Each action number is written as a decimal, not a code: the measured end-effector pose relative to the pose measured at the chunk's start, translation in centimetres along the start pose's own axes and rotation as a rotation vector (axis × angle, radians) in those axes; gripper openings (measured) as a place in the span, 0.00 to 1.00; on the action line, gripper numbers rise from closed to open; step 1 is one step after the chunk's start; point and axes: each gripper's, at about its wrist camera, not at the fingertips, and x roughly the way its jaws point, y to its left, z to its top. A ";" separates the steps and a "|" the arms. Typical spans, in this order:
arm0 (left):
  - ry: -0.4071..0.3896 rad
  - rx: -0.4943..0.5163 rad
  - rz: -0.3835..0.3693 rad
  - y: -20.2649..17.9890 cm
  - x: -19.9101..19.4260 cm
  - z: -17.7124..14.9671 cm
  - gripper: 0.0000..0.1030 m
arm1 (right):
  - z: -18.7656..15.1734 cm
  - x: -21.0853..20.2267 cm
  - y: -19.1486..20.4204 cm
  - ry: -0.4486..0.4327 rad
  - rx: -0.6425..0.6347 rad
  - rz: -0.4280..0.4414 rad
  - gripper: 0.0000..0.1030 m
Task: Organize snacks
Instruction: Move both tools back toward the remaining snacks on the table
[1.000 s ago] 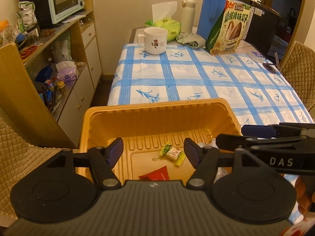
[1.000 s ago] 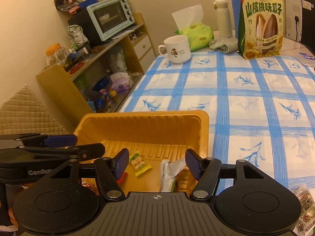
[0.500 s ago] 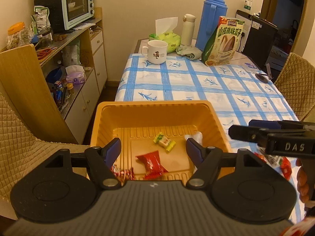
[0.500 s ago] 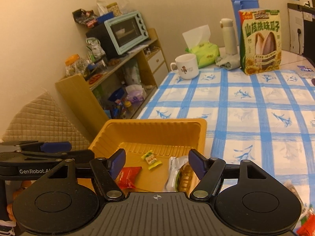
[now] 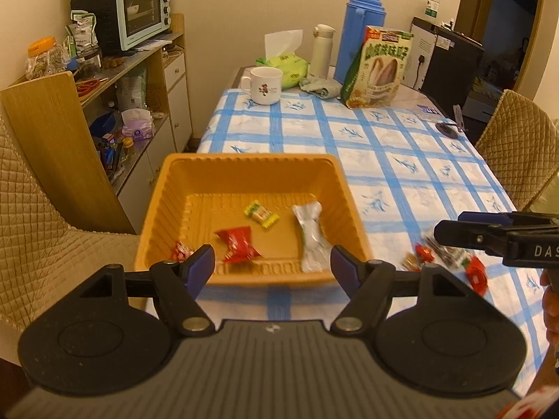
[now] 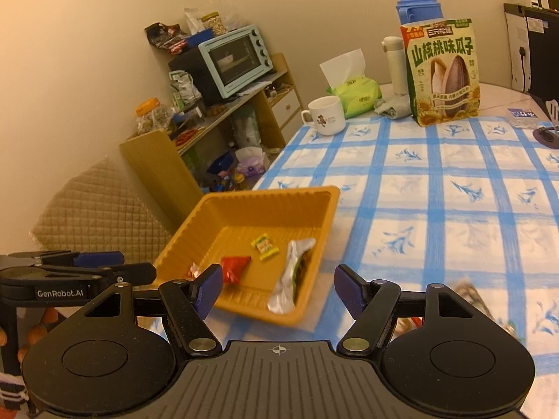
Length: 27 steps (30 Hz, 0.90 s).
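Note:
An orange plastic tray sits at the near left corner of the blue-checked table. In it lie a yellow-green candy, a red packet, a silver wrapped snack and a small red-white candy. Several loose snacks lie on the cloth to the tray's right. My left gripper hangs open above the tray's near edge, holding nothing. My right gripper stands open and empty over the tray's near right corner.
At the table's far end stand a white mug, a tissue pack, a blue thermos and a sunflower-seed bag. A cluttered wooden shelf with a toaster oven stands left. Quilted chairs flank the table.
Both grippers have drawn back and upward from the tray, so all of it and its snacks now show. The jaws of both stand slightly wider.

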 end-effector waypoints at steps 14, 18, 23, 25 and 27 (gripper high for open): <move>0.045 0.003 -0.034 -6.8 -1.9 -4.2 0.69 | -4.2 -6.9 -4.0 0.048 -0.039 -0.003 0.68; 0.055 0.009 -0.047 -8.8 -1.9 -5.2 0.69 | -5.5 -8.2 -5.8 0.076 -0.025 -0.017 0.68; 0.072 0.022 -0.066 -11.2 -1.5 -6.1 0.69 | -6.8 -9.6 -8.1 0.093 0.003 -0.042 0.68; 0.077 0.029 -0.071 -12.0 -1.4 -6.4 0.69 | -7.2 -10.1 -8.9 0.097 0.011 -0.055 0.68; 0.082 0.037 -0.073 -12.8 -1.2 -6.6 0.69 | -7.6 -10.5 -9.7 0.099 0.022 -0.068 0.68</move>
